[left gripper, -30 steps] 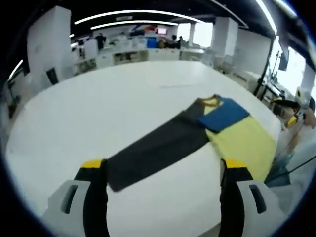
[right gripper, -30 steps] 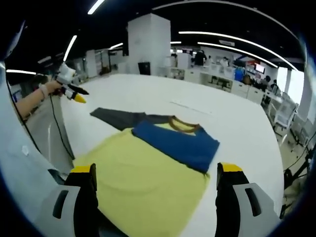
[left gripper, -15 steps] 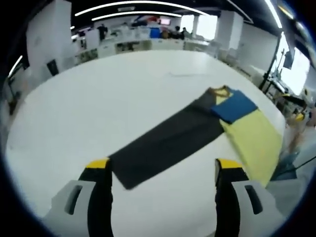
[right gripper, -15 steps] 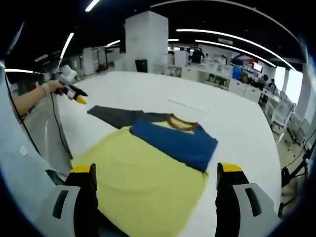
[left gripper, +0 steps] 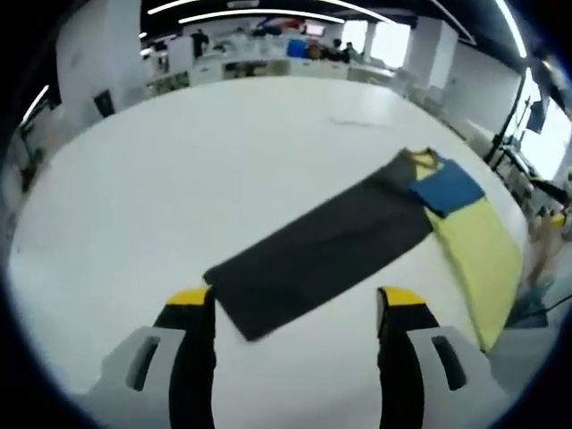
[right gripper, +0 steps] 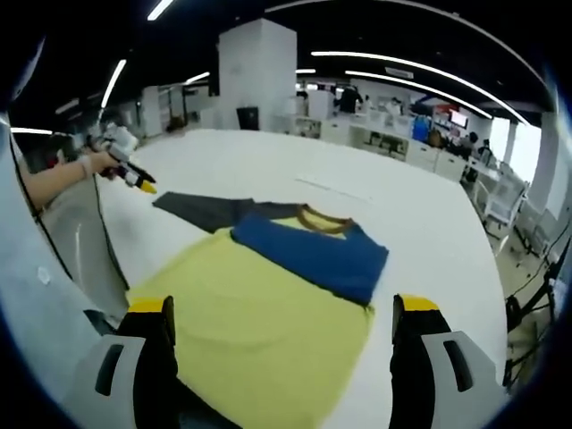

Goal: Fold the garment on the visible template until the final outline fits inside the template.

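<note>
White tabletop [left gripper: 179,170], large, rounded edge. One garment [left gripper: 322,250] lies flat on it: dark sleeve end just ahead of left tongs [left gripper: 295,308], between their tips; blue and yellow parts farther off to the right. In right gripper view, yellow body of garment lies between right tongs [right gripper: 281,313], blue part beyond, dark sleeve far left.

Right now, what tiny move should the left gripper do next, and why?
Probably ease down and close on the dark sleeve end. The left gripper is open, its fingers either side of that end, and the shirt still lies spread flat.
</note>
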A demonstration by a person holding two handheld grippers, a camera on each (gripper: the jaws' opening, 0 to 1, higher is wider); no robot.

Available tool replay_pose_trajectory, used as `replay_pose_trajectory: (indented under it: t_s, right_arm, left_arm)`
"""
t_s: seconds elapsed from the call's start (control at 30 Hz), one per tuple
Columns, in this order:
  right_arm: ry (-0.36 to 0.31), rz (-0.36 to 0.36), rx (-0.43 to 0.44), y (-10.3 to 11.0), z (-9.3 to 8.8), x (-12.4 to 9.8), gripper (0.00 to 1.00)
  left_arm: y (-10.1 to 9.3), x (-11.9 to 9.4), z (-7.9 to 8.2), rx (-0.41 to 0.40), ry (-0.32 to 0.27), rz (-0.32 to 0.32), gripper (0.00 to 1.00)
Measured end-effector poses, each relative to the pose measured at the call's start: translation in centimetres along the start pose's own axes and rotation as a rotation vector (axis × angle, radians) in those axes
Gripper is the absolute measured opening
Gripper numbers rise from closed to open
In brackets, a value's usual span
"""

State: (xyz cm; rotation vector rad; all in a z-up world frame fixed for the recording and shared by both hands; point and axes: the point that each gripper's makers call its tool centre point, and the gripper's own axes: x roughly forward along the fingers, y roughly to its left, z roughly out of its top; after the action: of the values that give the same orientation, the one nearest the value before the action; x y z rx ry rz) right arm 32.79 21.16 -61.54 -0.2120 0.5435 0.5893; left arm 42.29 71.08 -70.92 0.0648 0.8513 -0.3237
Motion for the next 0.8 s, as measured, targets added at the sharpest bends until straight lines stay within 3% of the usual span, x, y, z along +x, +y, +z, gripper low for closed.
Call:
replay_pose_trajectory:
  t_s: [0.2, 0.37, 0.53, 0.8]
  right_arm:
    - [0.007, -0.018, -0.007, -0.1, 0.0, -0.1, 1.00]
    - [0.007, -0.022, -0.004, 0.0, 0.0, -0.3, 1.00]
    - [0.003, -0.045, 0.010, -0.1, -0.1, -0.7, 1.00]
    - [0.015, -0.065, 0.017, -0.1, -0.5, -1.1, 1.00]
  left_arm:
    - [0.7, 0.9, 0.0, -0.039, -0.007, 0.007, 0.65]
    - [2.1, 1.4, -1.1, -0.062, 0.027, 0.047, 0.62]
    - [3.3, 1.7, -1.4, -0.108, 0.007, 0.078, 0.49]
    - [4.2, 2.6, -2.4, -0.137, 0.014, 0.105, 0.41]
